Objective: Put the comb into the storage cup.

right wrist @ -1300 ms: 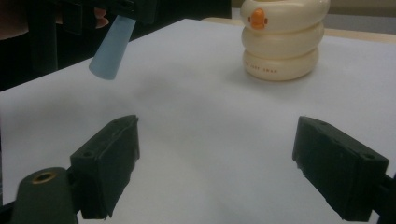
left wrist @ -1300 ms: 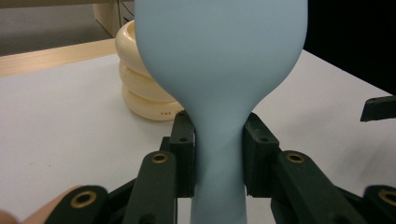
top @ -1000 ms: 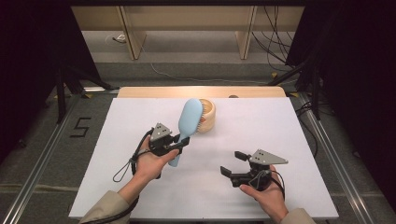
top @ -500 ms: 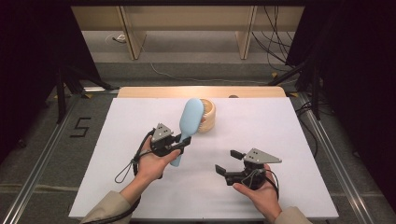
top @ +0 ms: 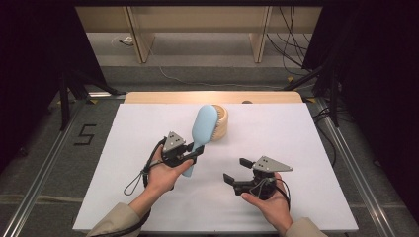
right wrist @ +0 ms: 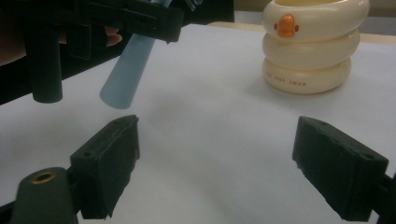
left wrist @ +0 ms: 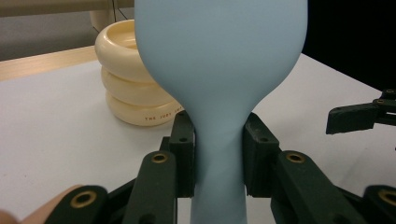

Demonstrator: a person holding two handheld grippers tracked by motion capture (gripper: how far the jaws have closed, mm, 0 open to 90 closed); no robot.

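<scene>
The white desk fills the middle of the high view. Near its top sits a cream holder made of stacked rings. My left gripper is squeezed tight on the thin handle of a blue brush, a little left of the middle. The brush is long, its big head pointing up and right over the holder and its handle down and left. My right gripper is wide open and holds nothing, lower right. I think I am carrying the brush to the holder. Next I should tip the handle down into the hole.
</scene>
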